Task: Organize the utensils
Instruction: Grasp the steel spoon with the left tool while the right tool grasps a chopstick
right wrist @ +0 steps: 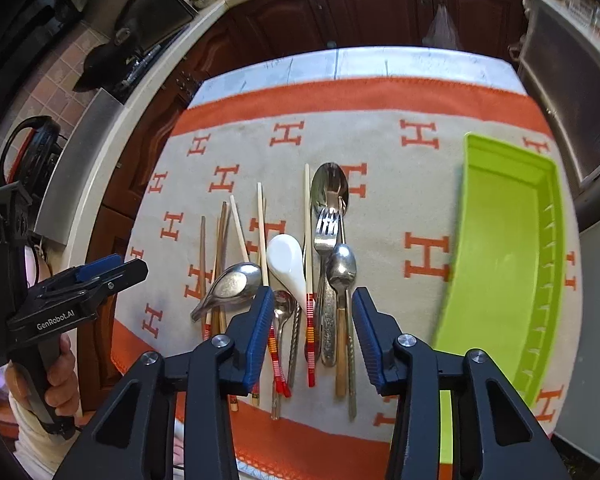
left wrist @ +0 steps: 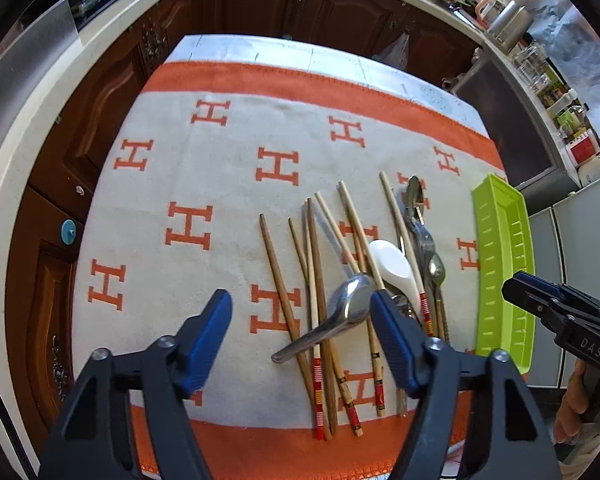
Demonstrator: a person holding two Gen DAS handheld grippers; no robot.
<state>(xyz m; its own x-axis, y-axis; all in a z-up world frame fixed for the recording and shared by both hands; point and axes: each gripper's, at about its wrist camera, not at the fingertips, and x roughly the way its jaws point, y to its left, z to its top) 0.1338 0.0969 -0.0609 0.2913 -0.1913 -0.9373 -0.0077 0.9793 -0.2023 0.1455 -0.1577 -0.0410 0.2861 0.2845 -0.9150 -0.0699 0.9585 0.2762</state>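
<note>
The utensils lie in a loose heap on the cloth-covered surface [right wrist: 380, 144], chopsticks [left wrist: 314, 280] fanned and crossing one another, with a steel ladle-spoon [left wrist: 340, 312] resting over them, a white ceramic spoon [right wrist: 288, 264], a fork [right wrist: 326, 232] and a steel teaspoon [right wrist: 342, 272] packed alongside; the green tray [right wrist: 500, 248] sits empty at the right side of the heap. The left tongs [left wrist: 300, 312] hang partly open above the chopsticks and ladle-spoon, gripping nothing; the right tongs [right wrist: 310, 312] stand narrower, also empty, above the handles of the fork and spoons. The main hazard is the tangle: because pieces overlap, closing on one handle would likely catch a neighbour too, dragging or flipping the ladle-spoon or scattering chopsticks across the cloth. Smooth round chopsticks could roll or pivot out of a pinch taken off-centre. The two tongs work close together, so a collision seems possible. The tray looks light and could slide if nudged.
</note>
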